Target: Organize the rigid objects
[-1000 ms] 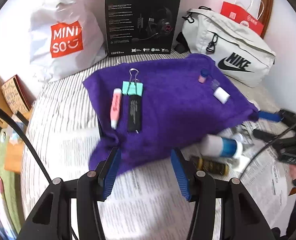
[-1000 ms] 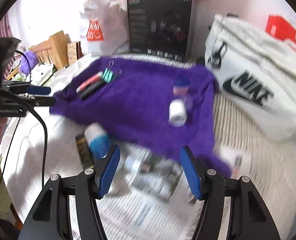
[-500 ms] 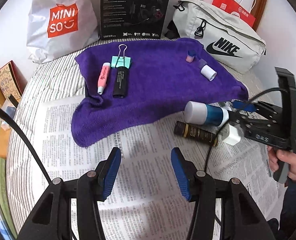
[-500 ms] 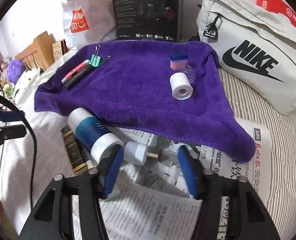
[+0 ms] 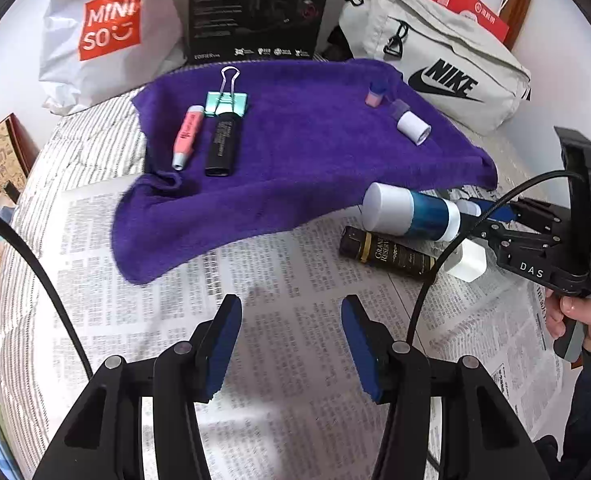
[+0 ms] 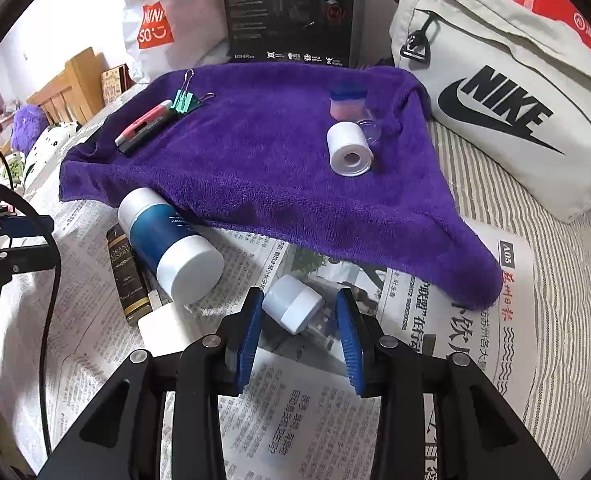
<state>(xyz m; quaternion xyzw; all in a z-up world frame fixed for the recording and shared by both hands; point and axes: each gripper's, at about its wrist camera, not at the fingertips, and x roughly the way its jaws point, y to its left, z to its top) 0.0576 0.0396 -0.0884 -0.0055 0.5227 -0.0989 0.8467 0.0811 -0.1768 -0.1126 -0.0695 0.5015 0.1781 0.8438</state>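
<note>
A small white jar [image 6: 293,304] lies on the newspaper between the jaws of my right gripper [image 6: 299,300]. The jaws are closing; the left pad touches the jar and a gap shows at the right pad. Just left of it lie a blue-and-white bottle [image 6: 167,236], a dark tube [image 6: 127,272] and a white block [image 6: 163,326]. My left gripper [image 5: 291,332] hangs open over bare newspaper with nothing between its fingers. On the purple towel [image 5: 315,152] lie a pink highlighter [image 5: 187,136], a black marker [image 5: 223,144], a green binder clip [image 5: 227,102], a pink jar [image 5: 375,94] and a white tape roll [image 5: 413,128].
Newspaper [image 5: 175,280] covers a striped bedspread. Behind the towel stand a Miniso bag [image 5: 107,32], a black headset box [image 5: 259,8] and a white Nike bag [image 5: 443,72]. Wooden items [image 6: 67,84] sit at the far left. A hand [image 5: 583,320] holds the right gripper.
Both grippers have sunk toward the newspaper. The right jaws have narrowed around the small white jar. The left gripper has drawn back from the towel's edge, its opening unchanged.
</note>
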